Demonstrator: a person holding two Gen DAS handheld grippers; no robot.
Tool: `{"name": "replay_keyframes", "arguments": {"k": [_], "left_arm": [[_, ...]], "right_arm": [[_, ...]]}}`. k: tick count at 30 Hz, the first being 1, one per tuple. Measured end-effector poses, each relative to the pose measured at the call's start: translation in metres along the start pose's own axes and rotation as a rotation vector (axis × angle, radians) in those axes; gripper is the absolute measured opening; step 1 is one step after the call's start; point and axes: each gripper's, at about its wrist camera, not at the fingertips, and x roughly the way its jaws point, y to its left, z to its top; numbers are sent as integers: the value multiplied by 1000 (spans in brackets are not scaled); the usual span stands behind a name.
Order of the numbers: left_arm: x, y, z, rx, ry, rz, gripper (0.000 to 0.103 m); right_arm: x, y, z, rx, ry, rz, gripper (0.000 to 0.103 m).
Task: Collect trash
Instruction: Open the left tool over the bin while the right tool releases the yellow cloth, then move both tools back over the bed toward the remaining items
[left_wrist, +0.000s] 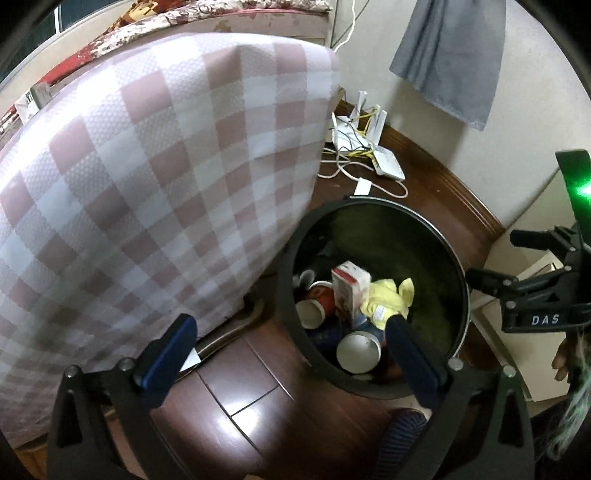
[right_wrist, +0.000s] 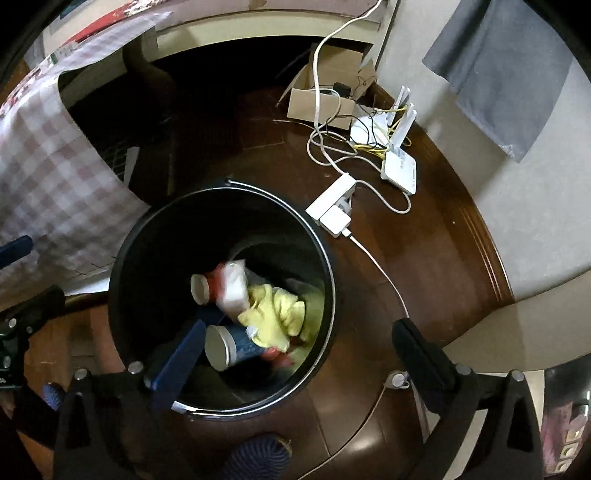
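A black round trash bin (left_wrist: 458, 266) (right_wrist: 122, 266) stands on the dark wood floor. Inside lie a red-and-white carton (left_wrist: 349, 291) (right_wrist: 232, 284), a crumpled yellow wrapper (left_wrist: 388, 301) (right_wrist: 275, 314), a red paper cup (left_wrist: 314, 304) (right_wrist: 203, 288) and a blue paper cup (left_wrist: 360, 349) (right_wrist: 225, 347). My left gripper (left_wrist: 291, 328) is open and empty, above the bin's near left rim. My right gripper (right_wrist: 299, 332) is open and empty above the bin; it also shows at the right edge of the left wrist view (left_wrist: 517, 258).
A pink-and-white checked cloth (left_wrist: 147, 184) (right_wrist: 48, 177) hangs over furniture left of the bin. A white power strip (right_wrist: 334, 203), routers (right_wrist: 399, 170) (left_wrist: 384, 162) and tangled cables lie on the floor behind it. A cardboard box (right_wrist: 321, 99) and a grey cloth (left_wrist: 450, 55) are by the wall.
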Motion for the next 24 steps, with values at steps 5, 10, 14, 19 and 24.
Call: {"name": "replay_keyframes", "arguments": {"k": [5, 10, 14, 19, 24], "left_arm": [[-4, 1, -1, 5, -14, 6, 102], [-6, -1, 3, 4, -22, 13, 102], [-11, 0, 3, 7, -31, 18, 102], [-22, 0, 4, 2, -54, 28, 102], [-35, 1, 7, -4, -81, 34, 102]], "right_arm": [[-4, 9, 1, -20, -13, 4, 102], [-8, 10, 3, -20, -29, 7, 102], [-13, 12, 4, -24, -42, 8, 102], [-26, 17, 5, -28, -72, 9, 102], [-39, 21, 8, -27, -107, 17, 102]]}}
